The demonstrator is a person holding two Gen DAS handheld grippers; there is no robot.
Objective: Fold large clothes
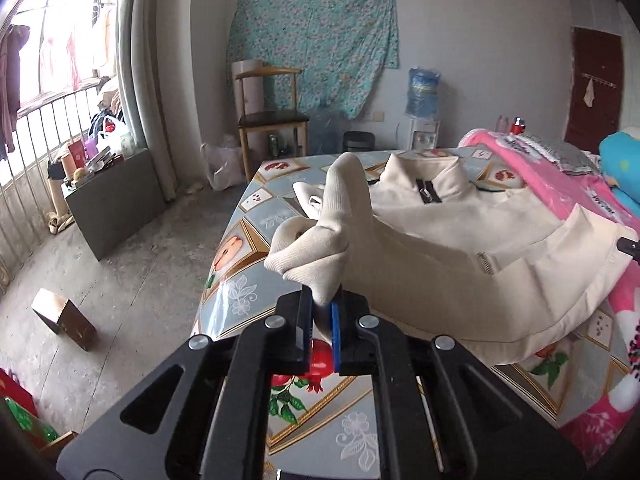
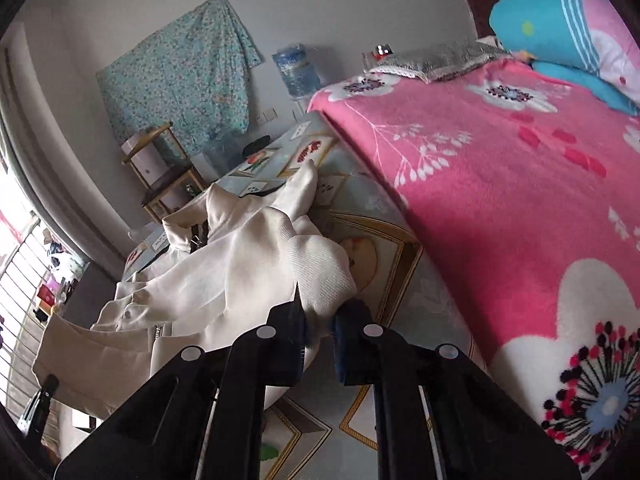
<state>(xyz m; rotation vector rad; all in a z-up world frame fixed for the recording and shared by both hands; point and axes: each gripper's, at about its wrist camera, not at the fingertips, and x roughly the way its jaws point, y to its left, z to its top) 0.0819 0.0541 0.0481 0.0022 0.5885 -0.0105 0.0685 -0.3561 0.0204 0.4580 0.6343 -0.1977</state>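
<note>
Patterned tablecloth (image 1: 256, 240) half hidden under cream jacket (image 1: 460, 240); left tool (image 1: 322, 312) and right tool (image 2: 320, 320) each pinching a cuff.

The left wrist view sits low behind the left tool (image 1: 322, 312), close over the near end of the tabletop (image 1: 240, 236), facing along it toward the far wall and its hanging cloth (image 1: 316, 40); the right wrist view rides tilted behind the right tool (image 2: 320, 322), facing the same wall from beside the pink blanket (image 2: 500, 184); both share the jacket (image 1: 440, 240), chair (image 1: 272, 120), water bottle (image 1: 422, 92) and cloth.
</note>
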